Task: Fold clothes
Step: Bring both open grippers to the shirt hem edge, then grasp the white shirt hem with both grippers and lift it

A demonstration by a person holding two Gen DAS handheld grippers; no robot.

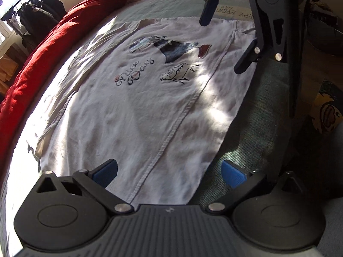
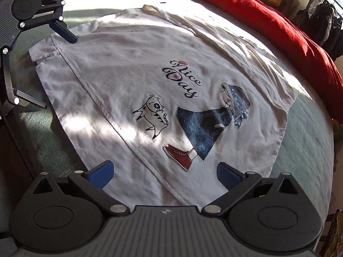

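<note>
A white T-shirt (image 1: 128, 111) printed with "Nice Day", a cat and a figure in a blue skirt lies flat on the bed. One side is folded over, and its stitched hem (image 1: 182, 111) runs diagonally. My left gripper (image 1: 169, 173) stands open over one end of that folded side, with nothing between its blue pads. My right gripper (image 1: 225, 40) is open over the far end. In the right wrist view the T-shirt (image 2: 128, 64) fills the middle. There the right gripper (image 2: 165, 174) is open above the shirt's near edge and the left gripper (image 2: 48, 68) is open at the far left.
The green bed sheet (image 1: 257, 117) shows beside the shirt. A red duvet (image 2: 278, 21) is bunched along the bed's far side. Dark jackets hang on a rack (image 1: 36, 15) by the window. A lettered pillow (image 1: 231, 10) lies past the shirt.
</note>
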